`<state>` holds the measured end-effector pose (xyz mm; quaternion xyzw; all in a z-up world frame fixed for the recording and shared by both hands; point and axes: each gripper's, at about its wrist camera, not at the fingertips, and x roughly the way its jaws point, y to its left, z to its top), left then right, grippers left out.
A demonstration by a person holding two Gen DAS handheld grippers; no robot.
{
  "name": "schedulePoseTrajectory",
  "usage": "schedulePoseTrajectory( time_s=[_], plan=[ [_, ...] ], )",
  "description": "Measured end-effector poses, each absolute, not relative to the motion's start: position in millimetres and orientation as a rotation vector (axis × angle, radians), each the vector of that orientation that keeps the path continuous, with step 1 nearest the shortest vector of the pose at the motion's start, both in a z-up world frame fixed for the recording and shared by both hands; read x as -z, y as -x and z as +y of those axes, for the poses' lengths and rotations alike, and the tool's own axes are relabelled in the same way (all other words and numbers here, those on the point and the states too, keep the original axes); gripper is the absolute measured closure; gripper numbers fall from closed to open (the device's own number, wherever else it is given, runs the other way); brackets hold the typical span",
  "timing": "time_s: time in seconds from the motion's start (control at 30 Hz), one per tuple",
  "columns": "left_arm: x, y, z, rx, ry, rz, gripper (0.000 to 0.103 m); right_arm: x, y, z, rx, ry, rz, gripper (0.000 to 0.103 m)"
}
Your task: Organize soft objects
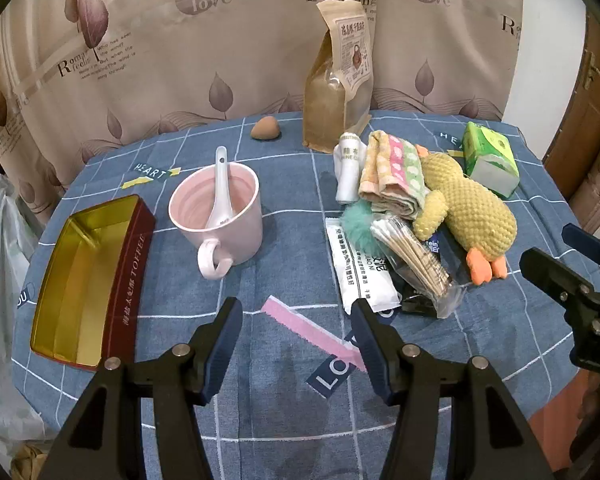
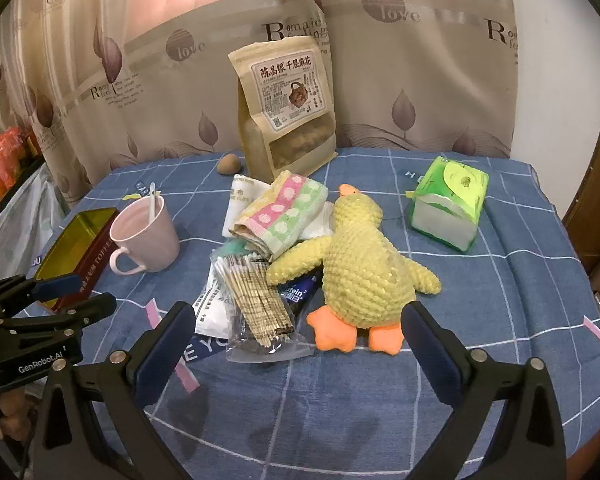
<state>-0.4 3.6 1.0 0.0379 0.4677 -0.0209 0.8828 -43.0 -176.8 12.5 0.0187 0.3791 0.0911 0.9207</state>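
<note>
Left wrist view: left claw (image 1: 296, 334) gaping, holding nothing, hung over bare blue cloth of the worktop (image 1: 284, 408) near a pink strip (image 1: 312, 330). Knitted duck (image 1: 470, 210) far and to the right of it, past a white sachet (image 1: 360, 264) and a bag of cotton swabs (image 1: 414, 258). Long axis slanted, beak end far-left beside the folded towel (image 1: 392, 174), orange feet near-right. Open red tin (image 1: 88, 280) far-left, pink mug (image 1: 218, 216) beside it, both well apart from the duck. Right claw (image 1: 568, 268) seen at the right edge, just beyond the duck's feet; apparently parted.

Right wrist view: right claw (image 2: 292, 332) wide open and empty, the duck (image 2: 364, 264) straight ahead with its orange feet lying between the two fingertips. Long axis running almost straight away, leaning slightly left; beak pointing far, feet pointing near. One wing overlapping the swab bag (image 2: 256, 304), towel (image 2: 284, 210) touching the duck's far-left side. Tissue pack (image 2: 448, 208) far-right, apart.

Judged from this: right claw plainly nearer and already lined up; a short push forward along the body, then a squeeze across its width, likely enough. Tin lies to the left, a probable place for it.
</note>
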Motion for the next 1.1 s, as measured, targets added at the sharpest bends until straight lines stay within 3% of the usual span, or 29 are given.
schedulePoseTrajectory(
  time_s=[0.6, 1.1],
  plan=[
    [7, 2, 2, 0.043, -0.087, 0.977, 0.045, -7, 41, -178, -0.185, -0.047, 0.791, 0.016],
    [8, 1, 1, 0.04, -0.089, 0.98, 0.045, -2, 30, -185, -0.186, -0.048, 0.816, 0.02]
  ],
)
